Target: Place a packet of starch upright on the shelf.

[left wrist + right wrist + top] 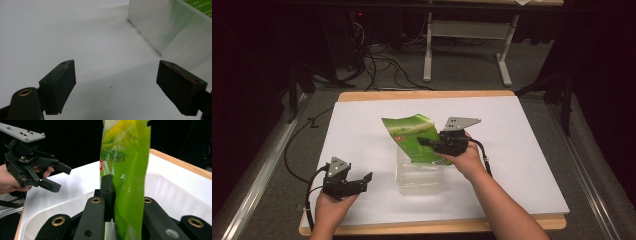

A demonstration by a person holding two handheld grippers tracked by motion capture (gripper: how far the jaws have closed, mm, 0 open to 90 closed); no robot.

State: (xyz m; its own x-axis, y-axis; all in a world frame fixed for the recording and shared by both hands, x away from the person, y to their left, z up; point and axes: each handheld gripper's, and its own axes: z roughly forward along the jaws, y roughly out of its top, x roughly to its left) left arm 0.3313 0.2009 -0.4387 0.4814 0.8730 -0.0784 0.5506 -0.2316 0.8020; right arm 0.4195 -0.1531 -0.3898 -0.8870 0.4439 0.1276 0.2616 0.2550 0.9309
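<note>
A green snack bag (414, 137) hangs over a clear plastic box (419, 180) in the middle of the white table. My right gripper (426, 142) is shut on the bag; in the right gripper view the black jaws pinch the green bag (127, 170) upright above the box's rim (170, 182). My left gripper (364, 181) rests near the table's front left, open, with nothing between its fingers (60, 85). It points toward the box wall (160, 27), a short way off. The left gripper (56, 177) also appears at the left of the right gripper view.
The white sheet (522, 150) lies on a wooden board (427, 94). Cables (382, 65) and a desk frame (462, 45) stand on the floor beyond the table. A metal rail (257, 165) runs along the left.
</note>
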